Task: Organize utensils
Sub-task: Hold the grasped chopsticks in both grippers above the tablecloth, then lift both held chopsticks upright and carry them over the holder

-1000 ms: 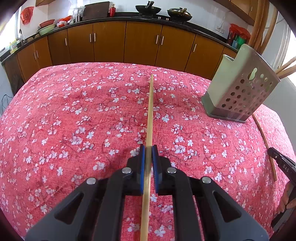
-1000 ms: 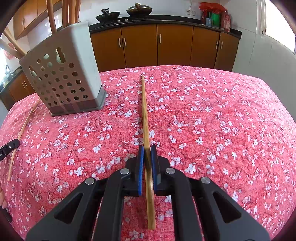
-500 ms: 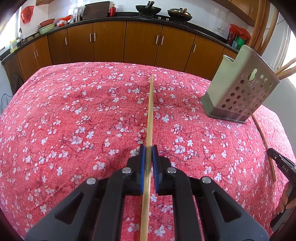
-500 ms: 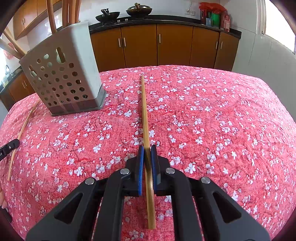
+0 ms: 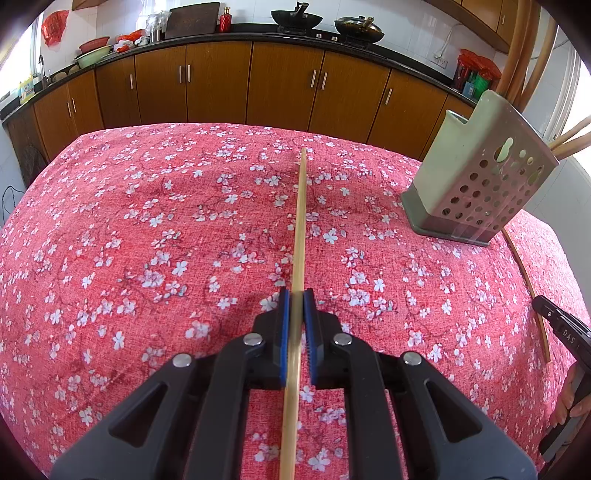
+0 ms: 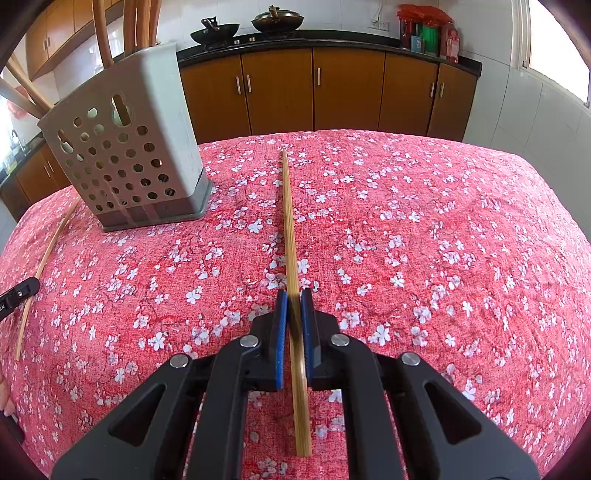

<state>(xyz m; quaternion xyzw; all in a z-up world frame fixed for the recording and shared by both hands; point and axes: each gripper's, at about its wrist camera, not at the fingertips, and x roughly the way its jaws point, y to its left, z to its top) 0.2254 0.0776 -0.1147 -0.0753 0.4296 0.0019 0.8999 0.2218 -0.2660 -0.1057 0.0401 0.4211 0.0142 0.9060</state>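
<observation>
- Left wrist view, far left and top: brown kitchen cabinets [image 5: 218, 85] run along the back under a dark counter, with bowls at the upper left and two woks [image 5: 295, 16] at top centre.
- Centre: a red tablecloth with white blossoms [image 5: 147, 240] fills the frame. The left gripper [image 5: 296, 299] rises from the bottom edge, its blue pads pressed together on a bamboo chopstick [image 5: 301, 221] that runs up the middle; the stick's near end is cut off by the bottom edge.
- Right: a grey perforated utensil holder [image 5: 476, 184] stands on the cloth with wooden handles rising out of it, their tops cut off. The other gripper's tip and a few fingers show at the lower right edge.
- Right wrist view, left: the same utensil holder [image 6: 129, 147] sits at upper left. Below it a thin stick [image 6: 44, 262] lies on the cloth, partly covered at the left edge by a black gripper tip.
- Centre: the right gripper [image 6: 294, 295] clamps a second bamboo chopstick [image 6: 289, 221], pads closed on it; nothing lies between it and the holder.
- Right: bare cloth, then white wall tiles [image 6: 517, 122] and a window, overexposed.
</observation>
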